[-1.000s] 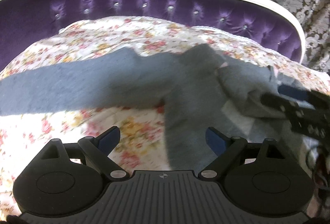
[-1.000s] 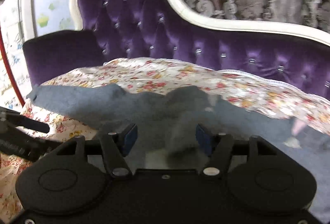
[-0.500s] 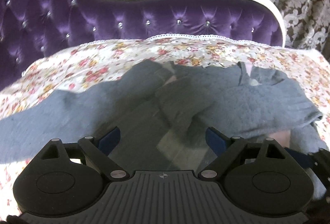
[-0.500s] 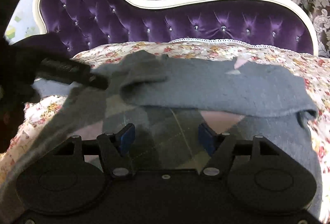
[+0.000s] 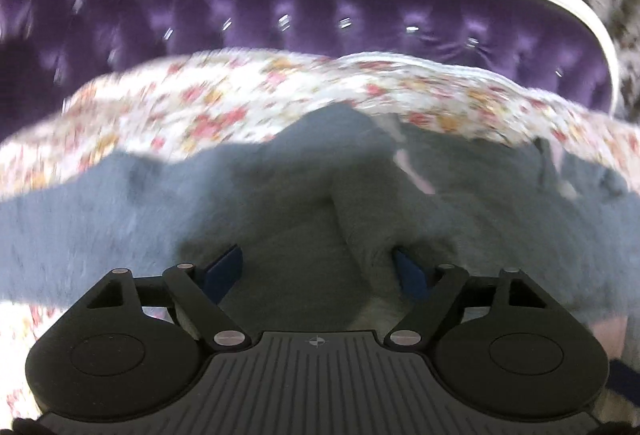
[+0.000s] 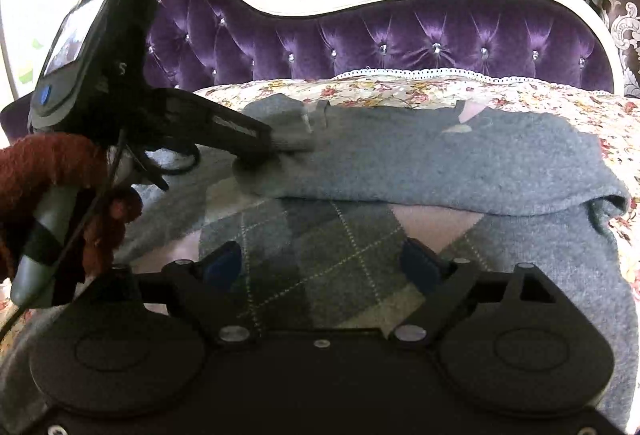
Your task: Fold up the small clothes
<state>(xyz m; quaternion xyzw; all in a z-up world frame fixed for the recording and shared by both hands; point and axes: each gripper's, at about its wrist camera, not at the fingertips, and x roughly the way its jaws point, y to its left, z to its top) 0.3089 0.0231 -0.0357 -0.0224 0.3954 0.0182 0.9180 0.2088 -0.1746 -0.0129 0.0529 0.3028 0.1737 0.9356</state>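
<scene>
Both tools sit over the grey sweater (image 6: 420, 163) spread on the flowered cover (image 6: 440, 91) of my purple sofa (image 6: 360, 35). Right tool (image 6: 326, 267): opening, empty. Left tool (image 5: 320, 269): closing around a fold; only the right view shows the argyle front.

Legible text: one white letter "S" on the black body of the left gripper (image 6: 256, 143), right wrist view. Nothing else readable; left wrist view blurred, no text

Grey sweater (image 6: 420, 163) sleeve now folded across
</scene>
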